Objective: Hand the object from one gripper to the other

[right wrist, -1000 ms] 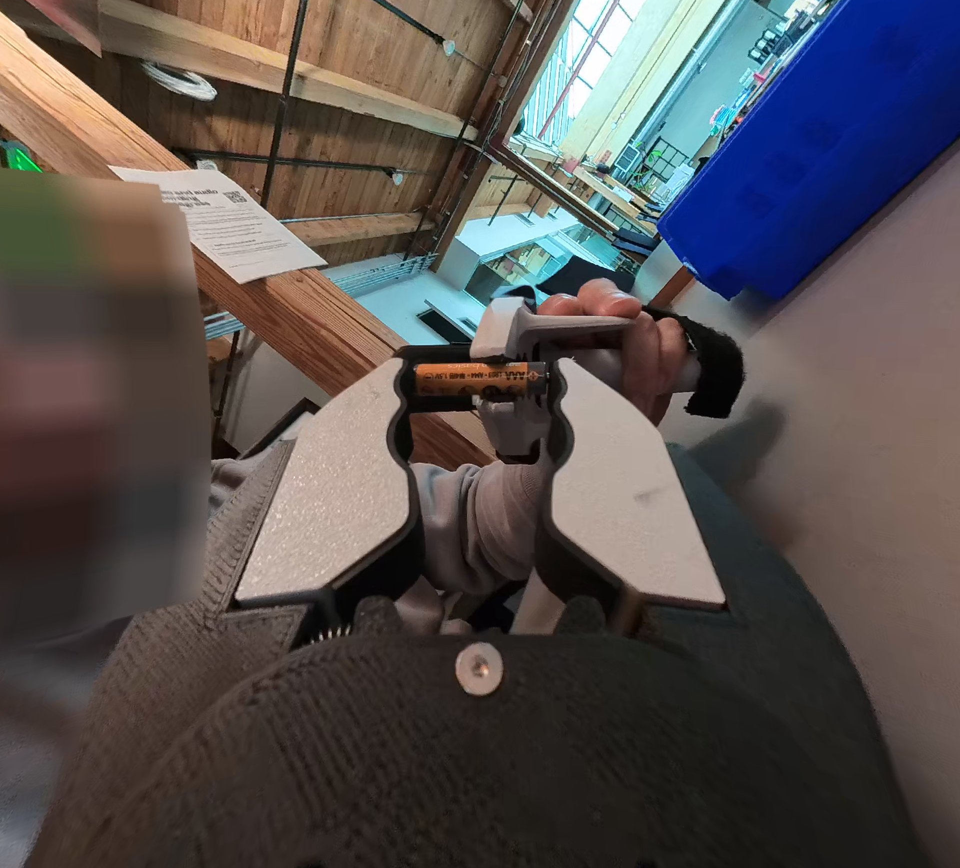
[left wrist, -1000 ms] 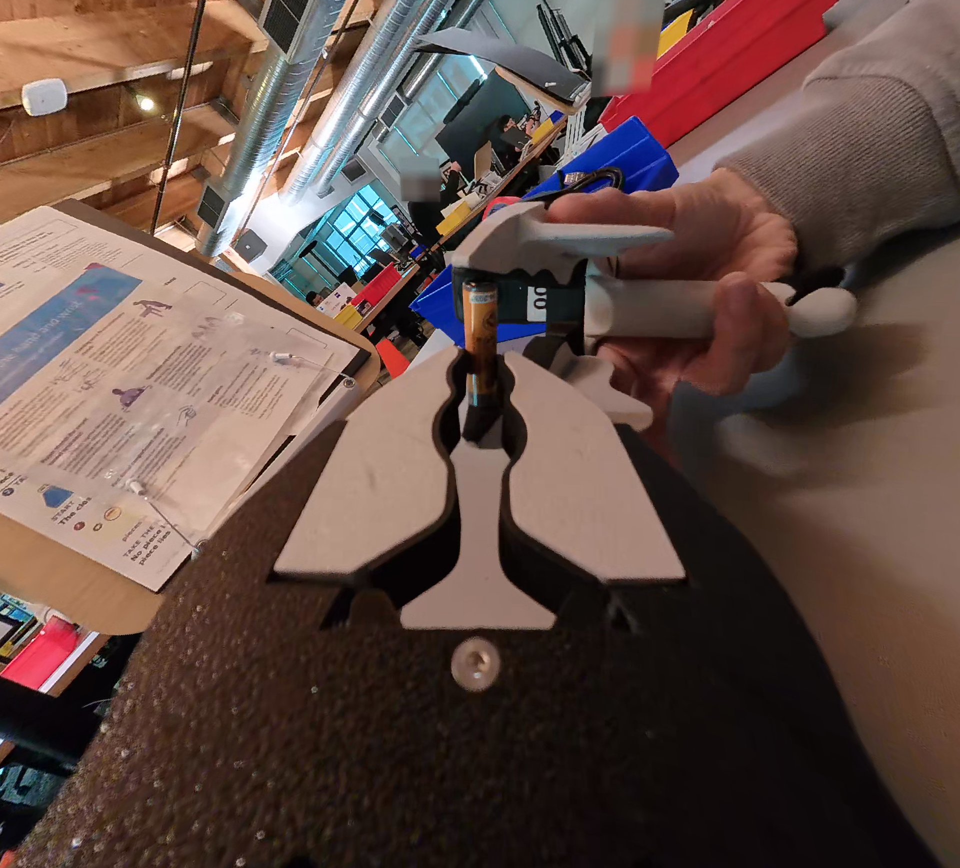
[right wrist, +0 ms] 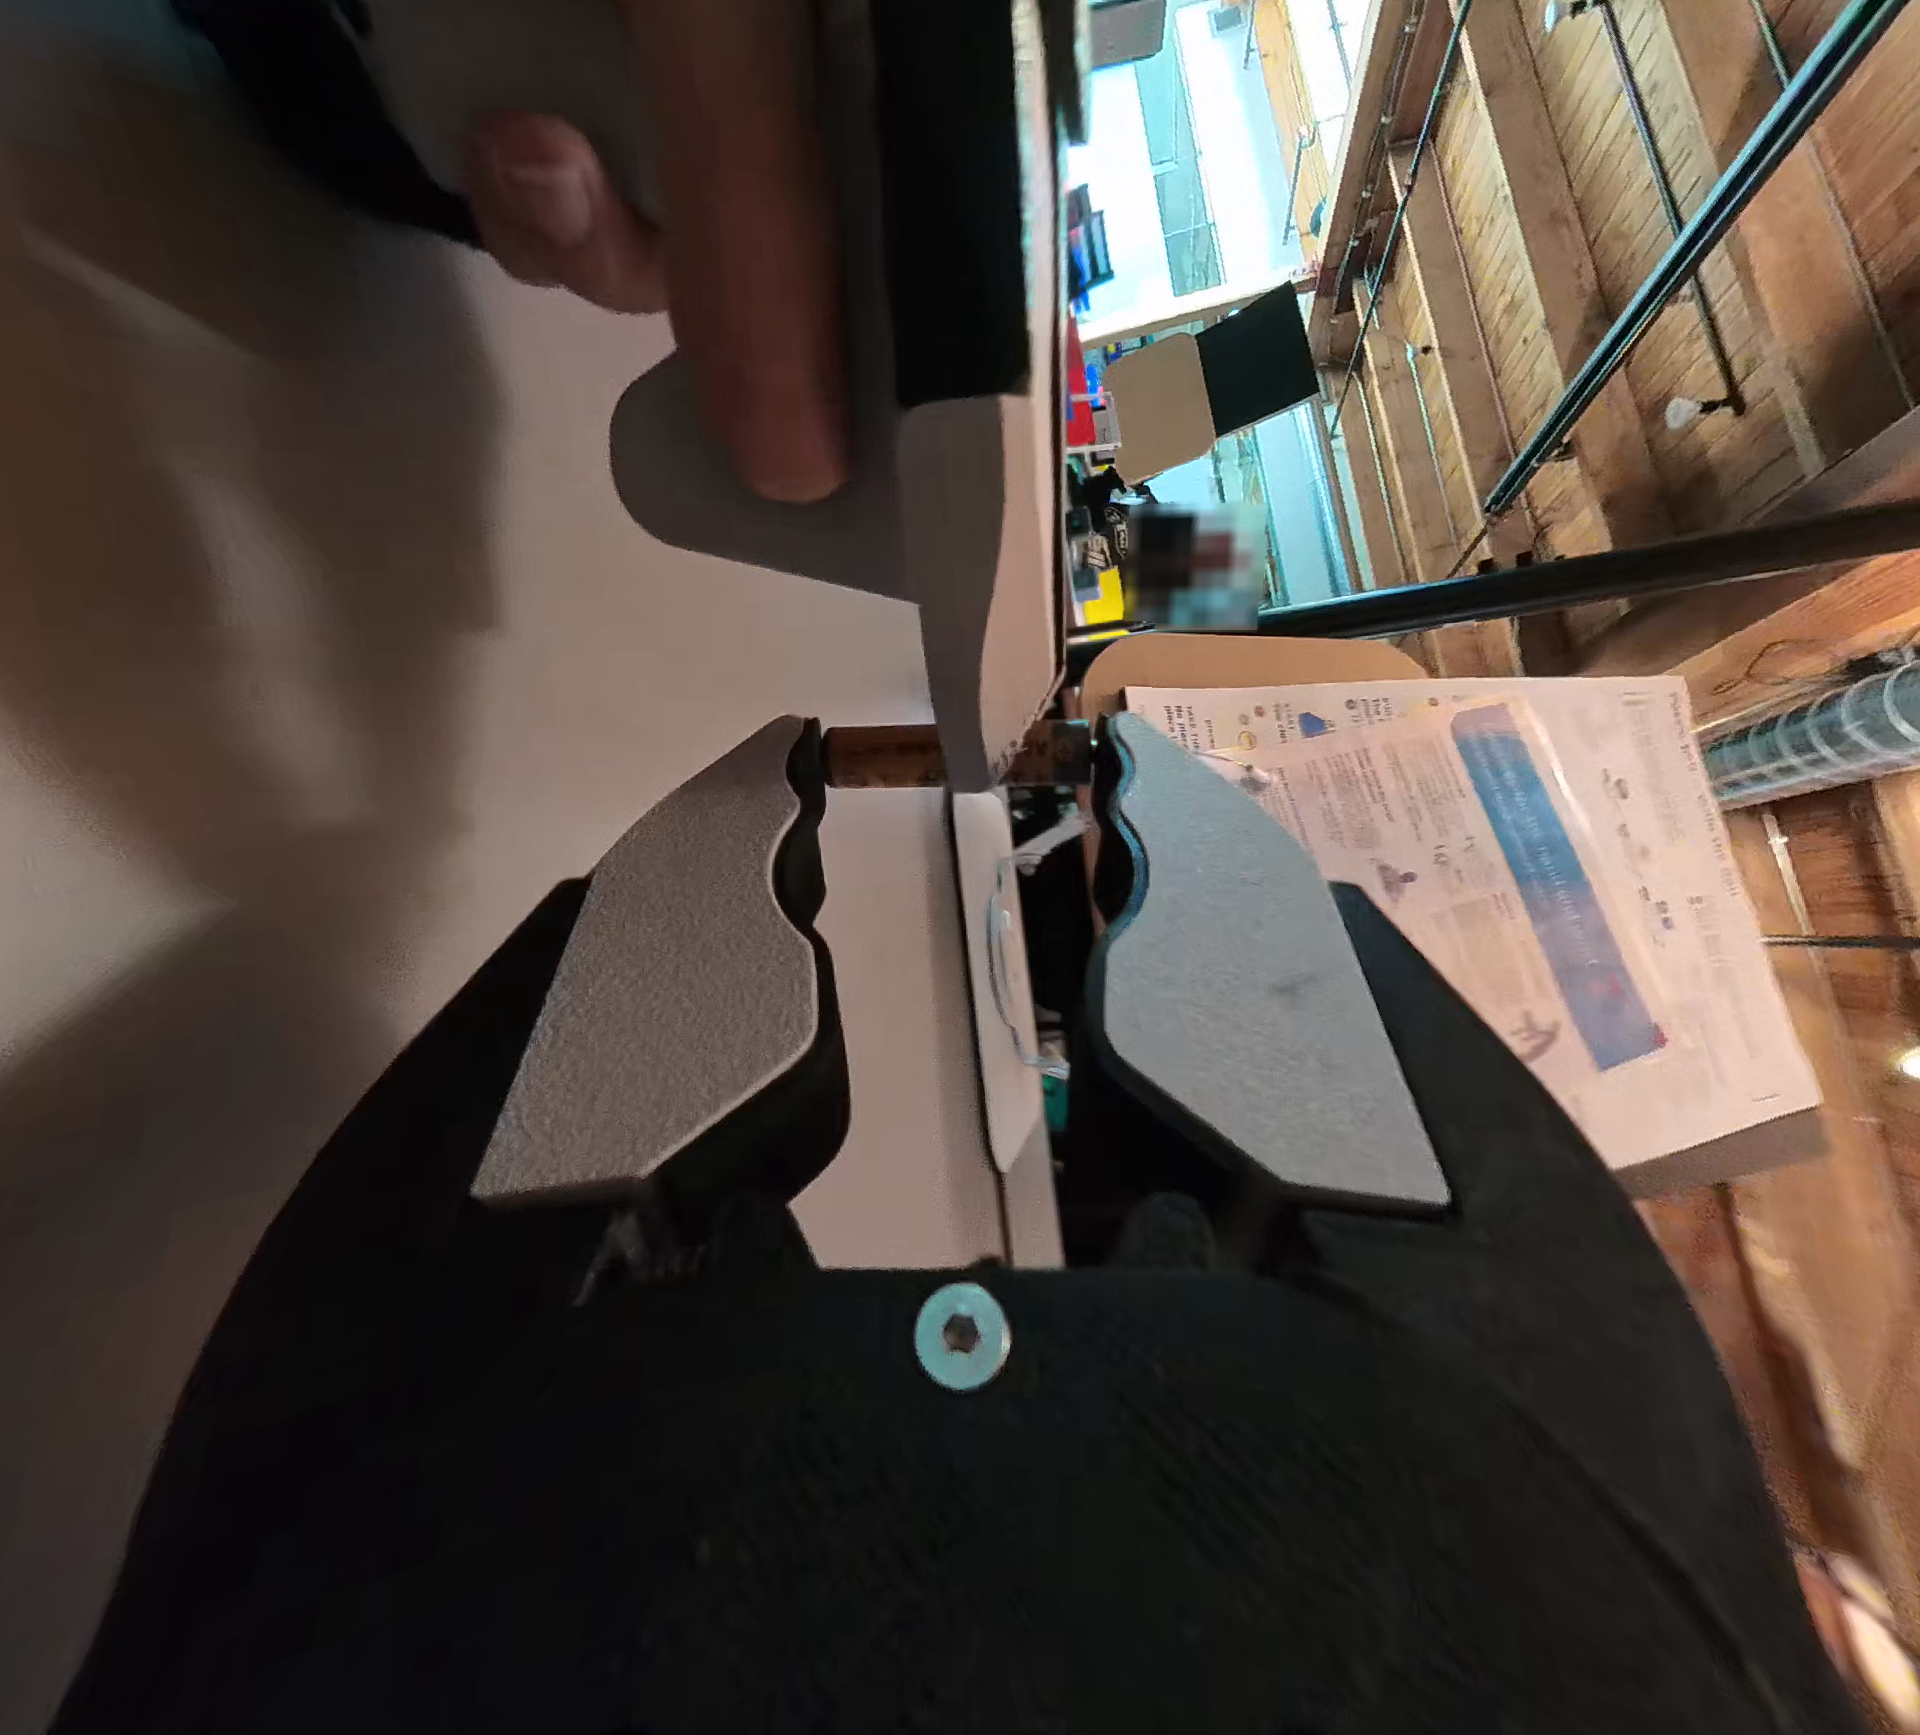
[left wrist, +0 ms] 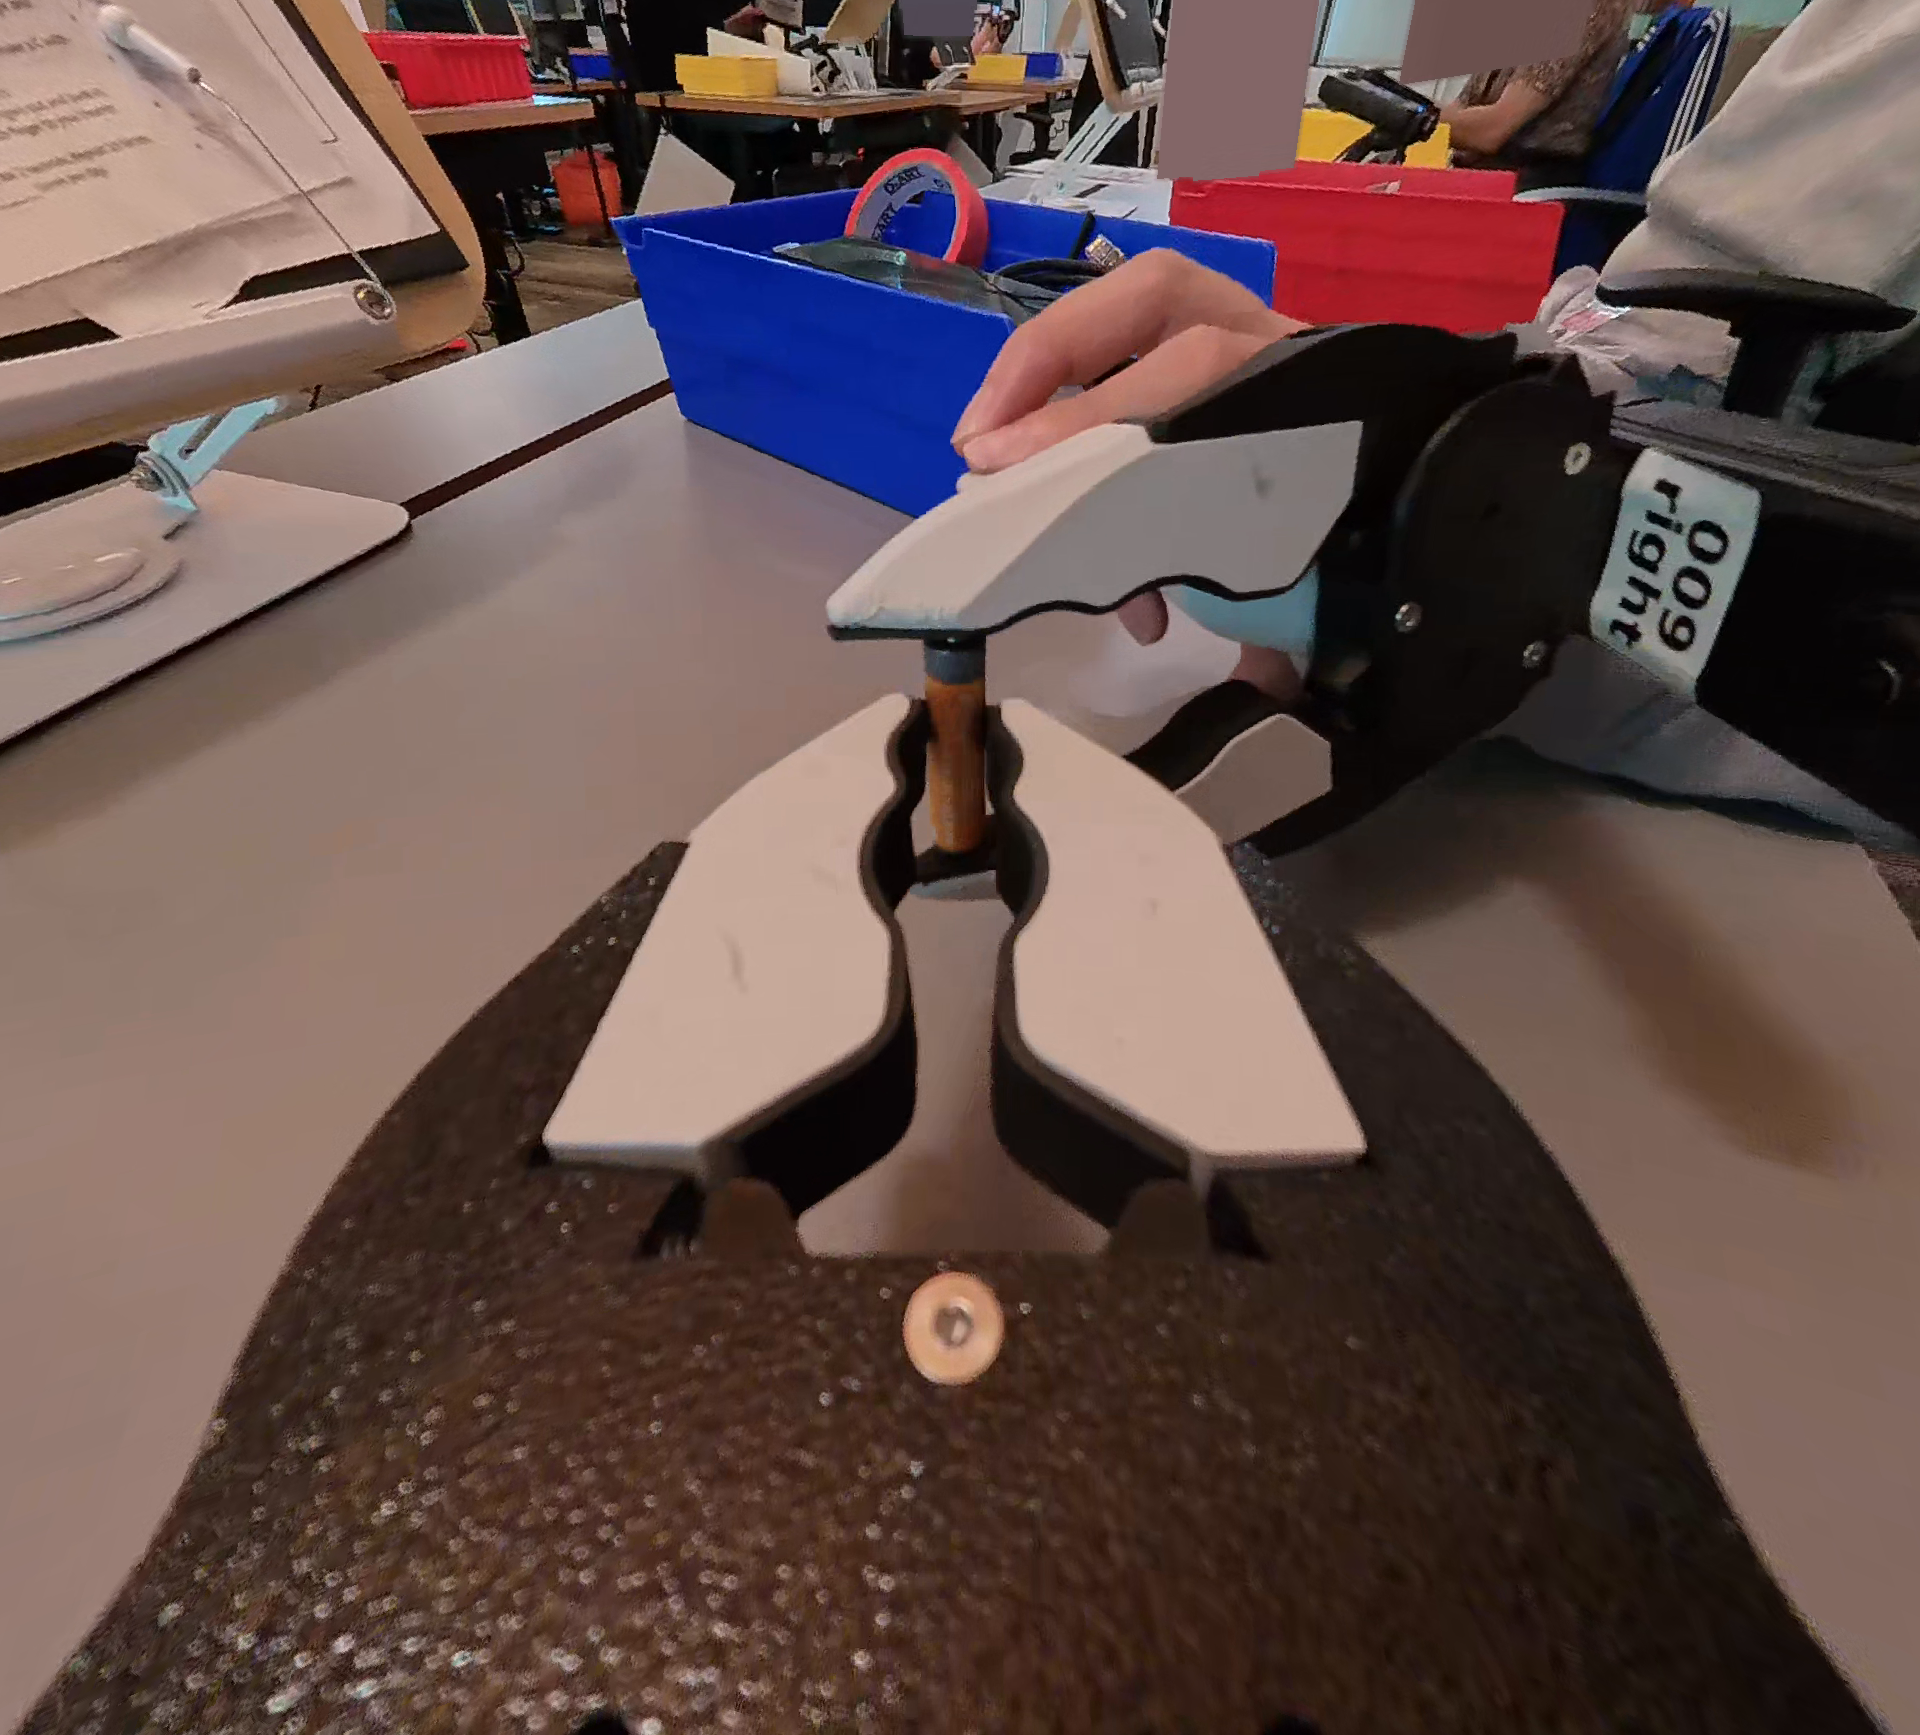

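An orange and black battery (left wrist: 954, 771) stands upright a little above the grey table (left wrist: 416, 750), held by both grippers at once. My left gripper (left wrist: 954, 721) is shut on its sides near the fingertips. My right gripper comes in from the right; its upper finger (left wrist: 1091, 532) presses on the battery's top end and its lower finger sits under the bottom end. In the right wrist view the battery (right wrist: 883, 755) lies across my right gripper (right wrist: 956, 750), clamped end to end. A finger (right wrist: 966, 646) of the left gripper crosses its middle.
A blue bin (left wrist: 831, 355) with a red tape roll (left wrist: 920, 205) stands behind the grippers, and a red bin (left wrist: 1392, 251) behind on the right. A paper sheet on a stand (left wrist: 156, 127) is at the left. A hand (left wrist: 1091, 355) rests on the right gripper. My left and right fingertips are right by each other.
Both grippers have turned together, so the views have rotated and the battery now stands upright over the table. Both still hold the battery.
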The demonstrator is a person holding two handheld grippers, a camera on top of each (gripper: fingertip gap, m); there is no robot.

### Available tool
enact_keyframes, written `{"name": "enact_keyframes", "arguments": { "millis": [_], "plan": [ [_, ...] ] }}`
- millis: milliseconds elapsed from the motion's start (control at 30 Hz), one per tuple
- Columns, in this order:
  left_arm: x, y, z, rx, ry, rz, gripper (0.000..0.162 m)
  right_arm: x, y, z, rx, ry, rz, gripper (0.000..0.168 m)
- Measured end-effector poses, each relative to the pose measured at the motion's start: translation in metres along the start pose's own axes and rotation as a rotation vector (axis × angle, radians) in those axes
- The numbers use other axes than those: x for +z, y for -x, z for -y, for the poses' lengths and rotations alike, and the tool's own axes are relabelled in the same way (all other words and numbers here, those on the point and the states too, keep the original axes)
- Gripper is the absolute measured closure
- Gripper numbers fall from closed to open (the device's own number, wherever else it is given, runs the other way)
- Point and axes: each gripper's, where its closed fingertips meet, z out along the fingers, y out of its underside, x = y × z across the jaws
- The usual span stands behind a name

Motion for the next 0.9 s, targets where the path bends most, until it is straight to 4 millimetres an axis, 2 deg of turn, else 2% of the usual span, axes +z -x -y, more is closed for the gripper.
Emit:
{"name": "enact_keyframes", "arguments": {
  "millis": [133,267,333,400,433,600,767,833,900],
  "plan": [
    [-0.004,-0.003,0.004,-0.068,-0.023,-0.066,0.152,-0.008,-0.003,0.011,0.248,-0.144,0.057,0.119],
    [-0.014,-0.006,0.015,-0.111,-0.082,-0.145,0.152,-0.028,-0.026,0.023,0.74,-0.391,0.18,0.101],
    [-0.016,-0.015,0.018,-0.164,-0.088,-0.242,0.152,-0.036,-0.032,0.027,0.982,-0.487,0.318,0.107],
    [-0.017,-0.025,0.02,-0.204,-0.085,-0.328,0.152,-0.047,-0.027,0.038,1.113,-0.588,0.481,0.121],
    [-0.017,-0.03,0.02,-0.205,-0.085,-0.361,0.152,-0.049,-0.025,0.042,1.139,-0.618,0.523,0.132],
    [-0.017,-0.047,0.015,-0.102,-0.051,-0.423,0.152,-0.052,-0.029,0.049,1.193,-0.674,0.534,0.153],
    [-0.015,-0.046,0.012,-0.071,-0.037,-0.398,0.152,-0.046,-0.023,0.044,1.158,-0.613,0.516,0.15],
    [-0.015,-0.044,0.013,-0.074,-0.047,-0.391,0.152,-0.047,-0.024,0.043,1.15,-0.616,0.507,0.157],
    [-0.015,-0.043,0.014,-0.063,-0.051,-0.378,0.152,-0.046,-0.025,0.043,1.161,-0.607,0.516,0.158]
  ]
}}
